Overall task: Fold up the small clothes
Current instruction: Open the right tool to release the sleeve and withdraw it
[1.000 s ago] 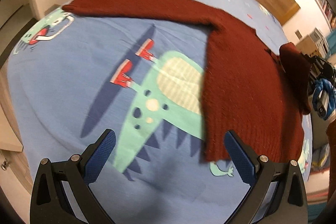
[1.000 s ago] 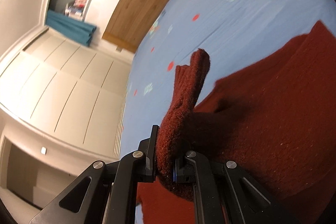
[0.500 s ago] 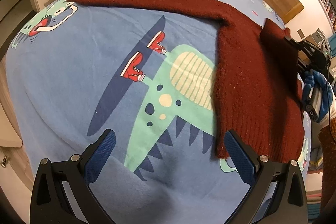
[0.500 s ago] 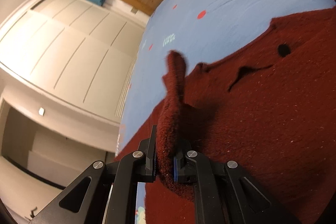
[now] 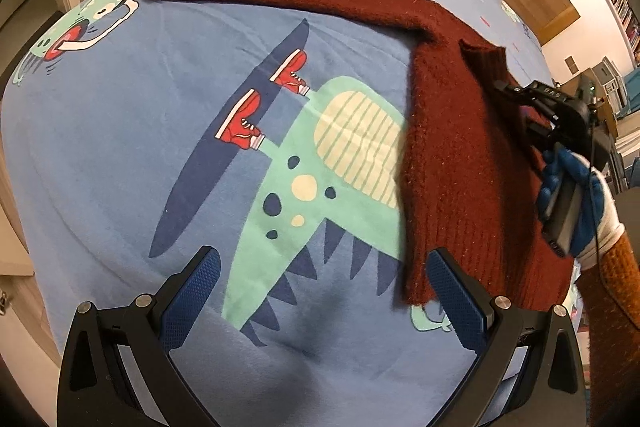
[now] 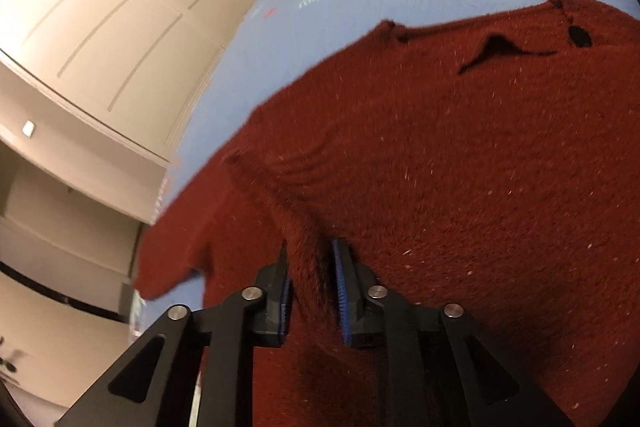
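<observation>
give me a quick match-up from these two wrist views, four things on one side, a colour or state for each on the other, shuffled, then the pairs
Things:
1. sweater
2. bedsheet
3. left gripper
4. right gripper

Colour or state:
A. jaws wide apart, nothing between them
B. dark red knit, one sleeve stretched out flat
C. blue with a green dinosaur print
D. jaws opening, a fold of knit between them

Pairs: 1-B, 2-C, 3-A, 4-D

L gripper (image 5: 320, 283) wide open; R gripper (image 6: 311, 269) jaws opening, angled down.
</observation>
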